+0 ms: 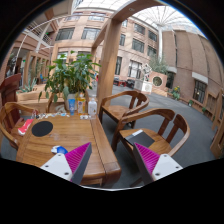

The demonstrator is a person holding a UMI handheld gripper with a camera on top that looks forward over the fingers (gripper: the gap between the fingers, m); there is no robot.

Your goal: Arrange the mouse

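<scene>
The gripper [112, 160] hangs above the floor by the table's corner with its fingers spread wide apart, nothing between them — the magenta pads [148, 158] face each other across an open gap. Just beside the left finger sits the wooden table [70, 135], its near corner reaching almost under that finger. A small blue thing [61, 150] lies at the near edge, touching distance from the left finger; I cannot tell whether it is the mouse. Further in on the tabletop lies a dark round mat [42, 128], with a red object [24, 126] just beside it toward the far side. At the back of the table stand two clear bottles [92, 105] near a leafy potted plant [73, 72]. Ahead of the right finger are two wooden armchairs [160, 128] — one close, one further off by the table's end. Beyond it all rise brick buildings [120, 45] under a glass roof.
</scene>
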